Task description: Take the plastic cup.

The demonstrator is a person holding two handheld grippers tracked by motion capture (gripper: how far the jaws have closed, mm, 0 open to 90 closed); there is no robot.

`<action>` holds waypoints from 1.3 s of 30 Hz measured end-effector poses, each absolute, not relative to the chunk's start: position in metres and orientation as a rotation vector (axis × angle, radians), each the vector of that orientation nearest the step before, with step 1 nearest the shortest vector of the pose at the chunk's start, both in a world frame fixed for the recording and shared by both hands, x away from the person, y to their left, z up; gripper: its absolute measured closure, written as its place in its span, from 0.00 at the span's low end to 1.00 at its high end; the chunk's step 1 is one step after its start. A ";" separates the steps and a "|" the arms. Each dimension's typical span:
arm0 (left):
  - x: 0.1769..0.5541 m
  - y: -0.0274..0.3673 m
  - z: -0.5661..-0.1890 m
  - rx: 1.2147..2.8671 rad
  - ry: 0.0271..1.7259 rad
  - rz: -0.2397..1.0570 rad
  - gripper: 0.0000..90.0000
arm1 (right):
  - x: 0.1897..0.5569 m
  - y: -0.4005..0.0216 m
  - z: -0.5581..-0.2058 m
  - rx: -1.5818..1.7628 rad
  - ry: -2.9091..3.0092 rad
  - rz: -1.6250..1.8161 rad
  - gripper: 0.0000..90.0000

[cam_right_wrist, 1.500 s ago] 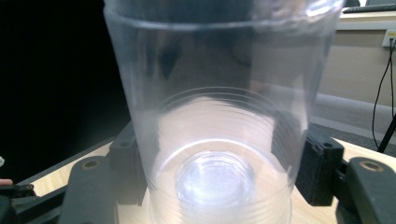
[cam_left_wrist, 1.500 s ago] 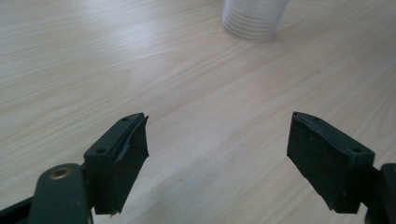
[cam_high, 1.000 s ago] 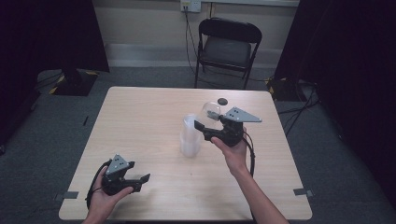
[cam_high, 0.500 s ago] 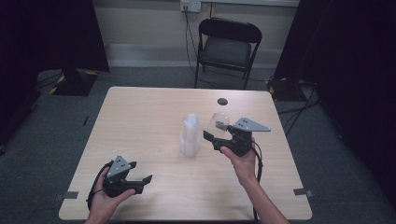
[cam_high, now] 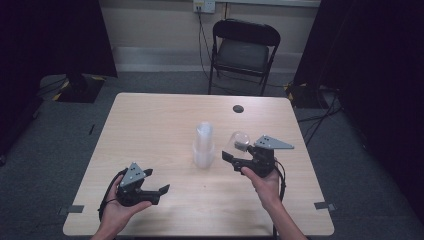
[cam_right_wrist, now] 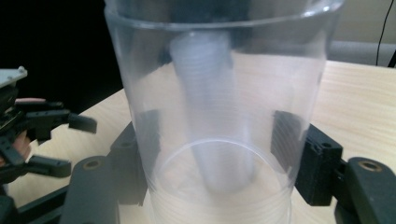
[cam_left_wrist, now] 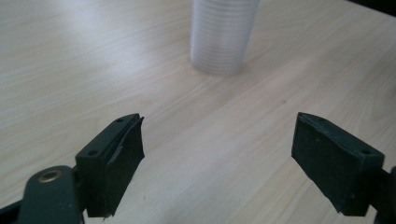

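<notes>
— Where do we have the clear cup (cam_high: 239, 140)?
— Right of centre in the high view, gripped by our right gripper (cam_high: 231, 157) beside the cup stack (cam_high: 204, 146).
— And the left gripper (cam_high: 161, 190)?
— Lower left — jaws spread, nothing between them.

bench (cam_high: 150, 130): pale wood-grain laminate, smooth, matt
held cup (cam_right_wrist: 219, 116): clear plastic, glossy, finely ribbed at base
cup stack (cam_high: 204, 146): translucent ribbed plastic
jaws: black matt plastic
chair (cam_high: 244, 50): dark padded seat, black metal frame
</notes>
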State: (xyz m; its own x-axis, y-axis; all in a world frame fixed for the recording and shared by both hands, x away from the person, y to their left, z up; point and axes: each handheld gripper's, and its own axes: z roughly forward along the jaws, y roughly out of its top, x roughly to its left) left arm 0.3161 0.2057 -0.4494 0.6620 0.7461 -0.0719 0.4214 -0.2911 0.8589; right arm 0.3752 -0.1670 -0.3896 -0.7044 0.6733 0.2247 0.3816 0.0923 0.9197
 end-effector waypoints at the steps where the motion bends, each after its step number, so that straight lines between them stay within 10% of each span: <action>1: 0.317 0.204 -0.449 1.915 0.907 0.421 0.19 | 0.374 -0.167 -0.390 1.054 2.120 1.651 0.36; 39: 0.327 0.119 -0.445 1.781 0.608 0.458 0.36 | 0.354 -0.152 -0.410 1.210 2.182 1.908 0.39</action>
State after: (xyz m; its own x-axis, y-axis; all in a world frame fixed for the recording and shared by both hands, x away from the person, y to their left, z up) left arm 0.3269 0.1191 -0.4448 0.7904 0.6126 0.0021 0.1709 -0.2239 0.9595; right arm 0.3535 -0.1521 -0.4100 -0.7031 0.5354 0.4679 0.5352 -0.0349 0.8440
